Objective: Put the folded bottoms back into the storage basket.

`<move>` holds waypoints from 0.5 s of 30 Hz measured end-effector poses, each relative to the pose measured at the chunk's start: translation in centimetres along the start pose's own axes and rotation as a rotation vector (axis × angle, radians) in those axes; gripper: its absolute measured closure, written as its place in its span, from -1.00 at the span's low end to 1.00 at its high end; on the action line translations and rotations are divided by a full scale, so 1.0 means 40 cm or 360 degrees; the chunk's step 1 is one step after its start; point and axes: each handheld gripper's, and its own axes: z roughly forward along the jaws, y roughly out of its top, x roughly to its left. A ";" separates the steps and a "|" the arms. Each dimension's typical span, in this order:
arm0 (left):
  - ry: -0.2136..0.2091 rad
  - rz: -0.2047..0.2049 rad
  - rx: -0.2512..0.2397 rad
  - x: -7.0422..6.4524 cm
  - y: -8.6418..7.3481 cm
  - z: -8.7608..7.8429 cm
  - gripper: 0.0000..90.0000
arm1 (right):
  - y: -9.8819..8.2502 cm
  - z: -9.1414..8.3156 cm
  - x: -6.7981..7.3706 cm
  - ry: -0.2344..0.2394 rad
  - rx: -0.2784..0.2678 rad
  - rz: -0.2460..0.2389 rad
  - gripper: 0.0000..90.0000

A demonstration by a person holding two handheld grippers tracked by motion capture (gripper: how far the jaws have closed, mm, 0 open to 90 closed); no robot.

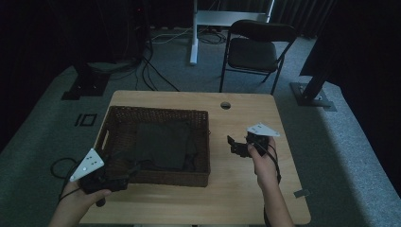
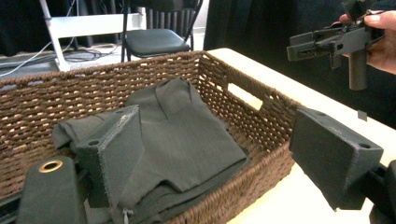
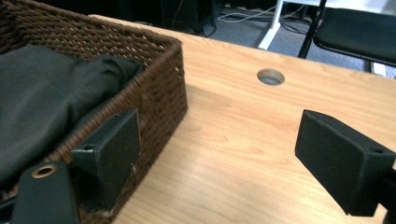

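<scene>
**Two open grippers at a basket of dark cloth**

The left gripper [image 1: 124,178] is held released at the near-left corner of one wicker basket [image 1: 204,142], jaws spread over its rim, probably so the cloth can be reached. The right gripper [image 1: 235,144] is held released above the bare table [image 1: 246,189], just right of the basket, grasping nothing. One folded dark cloth [image 1: 163,144] lies inside the basket. One chair [image 1: 253,52] stands beyond.

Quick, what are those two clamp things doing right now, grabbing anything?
Left hand-held gripper: open, holding nothing, jaws straddling the wicker basket wall near the dark cloth.
Right hand-held gripper: open, empty, above the table.
</scene>
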 end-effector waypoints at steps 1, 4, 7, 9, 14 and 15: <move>-0.0002 0.0003 0.0005 -0.001 -0.004 -0.001 -0.59 | -0.007 -0.001 -0.006 -0.0003 0.0001 0.0009 -0.69; 0.0004 -0.0004 -0.0004 -0.007 -0.023 -0.010 -0.59 | -0.026 -0.004 -0.018 -0.0011 0.0004 0.0016 -0.70; 0.0003 -0.0015 0.0003 -0.009 -0.041 -0.018 -0.59 | -0.049 -0.007 -0.031 -0.0018 0.0011 0.0030 -0.70; -0.0013 -0.0013 0.0011 -0.012 -0.058 -0.022 -0.59 | -0.063 -0.009 -0.040 -0.0024 0.0015 0.0050 -0.69; -0.0037 -0.0013 0.0048 -0.006 -0.108 -0.028 -0.59 | -0.095 -0.008 -0.054 -0.0024 0.0041 0.0068 -0.69; -0.0033 -0.0010 0.0054 -0.005 -0.113 -0.029 -0.59 | -0.103 -0.008 -0.058 -0.0032 0.0048 0.0073 -0.69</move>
